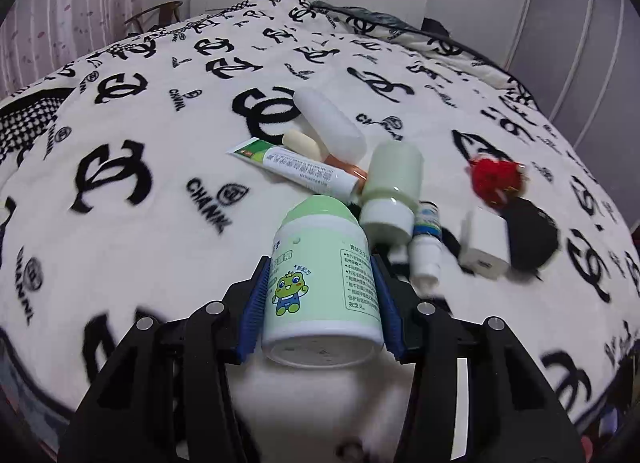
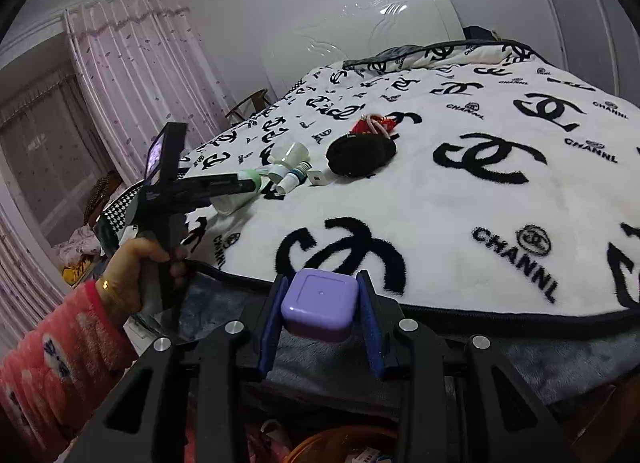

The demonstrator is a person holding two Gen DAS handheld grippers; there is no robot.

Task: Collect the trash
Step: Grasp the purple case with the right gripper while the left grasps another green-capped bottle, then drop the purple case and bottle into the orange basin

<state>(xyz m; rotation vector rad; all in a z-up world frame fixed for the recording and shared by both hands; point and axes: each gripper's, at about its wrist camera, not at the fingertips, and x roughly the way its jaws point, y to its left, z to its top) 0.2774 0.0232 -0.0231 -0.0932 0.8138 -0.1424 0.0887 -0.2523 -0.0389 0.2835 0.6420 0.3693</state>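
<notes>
My left gripper (image 1: 320,275) is shut on a pale green bottle with a frog label (image 1: 322,287), held just above the bed blanket; the bottle also shows in the right wrist view (image 2: 240,193). Beyond it lie a white-green bottle (image 1: 394,187), a green-white tube (image 1: 292,167), a translucent white bottle (image 1: 330,123) and a small dropper bottle (image 1: 426,243). My right gripper (image 2: 322,303) is shut on a small purple square case (image 2: 318,305), held over the bed's near edge.
A white charger block (image 1: 484,243), a black furry item (image 1: 528,239) and a red pom-pom item (image 1: 498,179) lie on the patterned blanket (image 1: 160,143). An orange basket (image 2: 348,445) sits below the right gripper. Curtains (image 2: 132,83) hang at left.
</notes>
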